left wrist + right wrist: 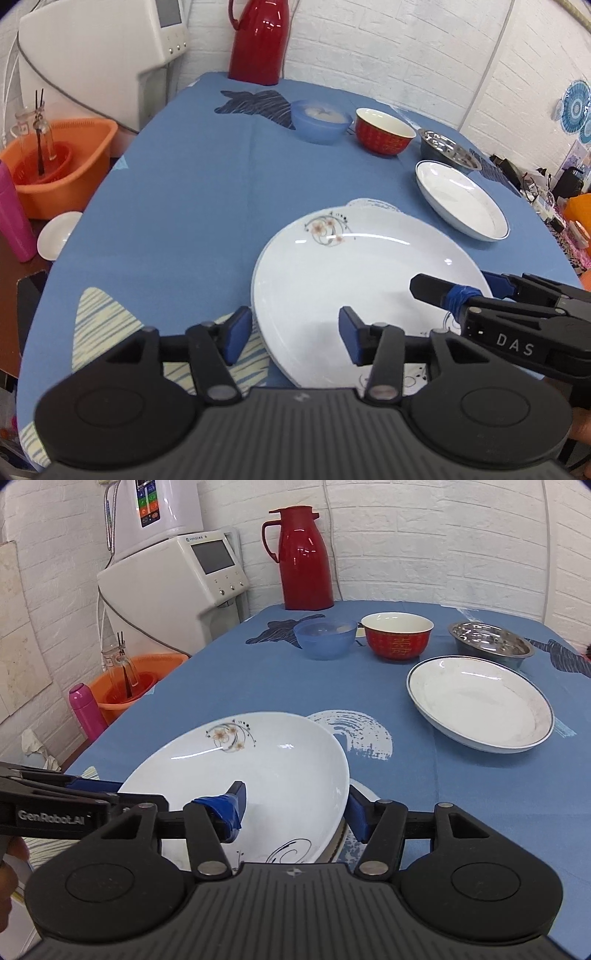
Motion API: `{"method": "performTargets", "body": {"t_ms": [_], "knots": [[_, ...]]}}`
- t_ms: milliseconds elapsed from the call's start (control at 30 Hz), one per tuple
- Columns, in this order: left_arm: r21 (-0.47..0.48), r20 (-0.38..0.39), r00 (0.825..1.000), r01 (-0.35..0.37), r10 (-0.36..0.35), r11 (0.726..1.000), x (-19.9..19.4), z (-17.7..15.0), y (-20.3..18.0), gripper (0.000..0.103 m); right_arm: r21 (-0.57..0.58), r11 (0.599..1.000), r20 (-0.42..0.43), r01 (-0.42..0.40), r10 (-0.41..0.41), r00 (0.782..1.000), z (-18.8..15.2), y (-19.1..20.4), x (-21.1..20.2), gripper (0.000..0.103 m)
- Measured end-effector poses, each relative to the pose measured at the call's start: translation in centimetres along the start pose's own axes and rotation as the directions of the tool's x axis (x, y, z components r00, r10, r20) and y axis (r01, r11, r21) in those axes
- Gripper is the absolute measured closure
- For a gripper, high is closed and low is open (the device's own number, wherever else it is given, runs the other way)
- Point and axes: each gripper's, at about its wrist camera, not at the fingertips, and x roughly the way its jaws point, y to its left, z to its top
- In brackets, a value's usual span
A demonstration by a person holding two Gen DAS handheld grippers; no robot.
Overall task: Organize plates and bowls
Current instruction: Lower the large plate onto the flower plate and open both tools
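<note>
Both grippers straddle opposite rims of the floral plate near the table's front edge. The left gripper and right gripper stand spread, neither clamped. Behind sit a rimmed plate and three bowls.

Large white ceramic plate with floral motif: at 6 o'clock on the table, stacked on another plate whose rim shows beneath, tilted in the right wrist view. 
Shallow white dish with thin blue rim line: upright, at 3 o'clock. 
Stainless steel bowl: just behind the dish, at 2 o'clock. 
Red ceramic bowl with gold characters and white interior: at 1 o'clock. 
Translucent blue plastic bowl: at 12 o'clock, just beside the red one.
</note>
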Motion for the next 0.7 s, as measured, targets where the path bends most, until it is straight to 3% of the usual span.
{"method": "performTargets", "body": {"t_ms": [67,233,500,700], "knots": [[-0.009,0.004,1.0,0.014,-0.014,1.0,-0.5,0.1,0.2,0.051,-0.024,0.999,0.004,0.039,-0.039,0.999,-0.2,0.0,0.0,0.06],[-0.014,0.028,1.0,0.012,-0.011,1.0,-1.3,0.9,0.1,0.051,-0.027,1.0,-0.023,-0.003,0.003,1.0,-0.1,-0.1,0.1,0.059],[0.022,0.024,0.999,0.038,-0.039,0.999,-0.7,3.2,-1.8,0.048,0.088,0.996,0.029,-0.032,0.03,0.999,1.0,-4.4,-2.1,0.061],[0.081,-0.003,0.993,0.121,-0.121,0.989,2.6,8.1,-6.4,0.044,0.162,0.981,0.058,0.11,-0.121,0.991,3.8,-11.2,-3.1,0.06]]}}
